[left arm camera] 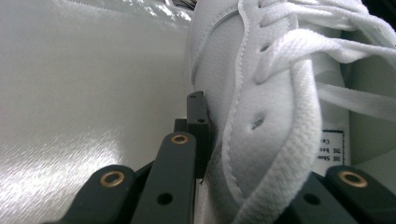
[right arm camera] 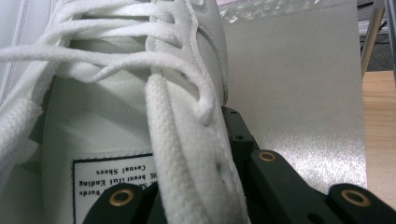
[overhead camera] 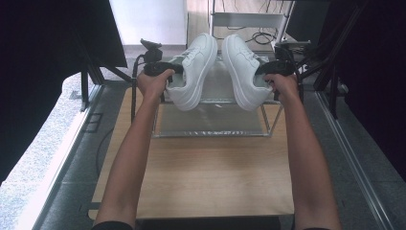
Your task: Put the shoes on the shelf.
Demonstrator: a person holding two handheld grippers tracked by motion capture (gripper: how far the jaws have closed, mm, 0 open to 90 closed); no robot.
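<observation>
So from the high view, the person has a white sneaker in each gripper, both lifted over a metal rack at the far end of the wooden table. The left shoe and right shoe are tipped with soles facing each other-ish and toes pointing away, close but apart, neither resting on the rack as far as I can tell. Left gripper and right gripper each bite at the collar end, which I guess makes sense since that's the only thin edge a two-jaw thing can pinch. Left gripper view gets you what the top cam can't: the jaws are clamped on the side wall of the left shoe by the eyelets, one jaw outside, the other inside under the laces, with the shiny rack shelf behind. Right gripper view is the mirror of that, jaws closed on the eyelet flap of the right shoe, and you can read part of a tongue label saying "Casual Shoes", plus a strip of table at the right edge
</observation>
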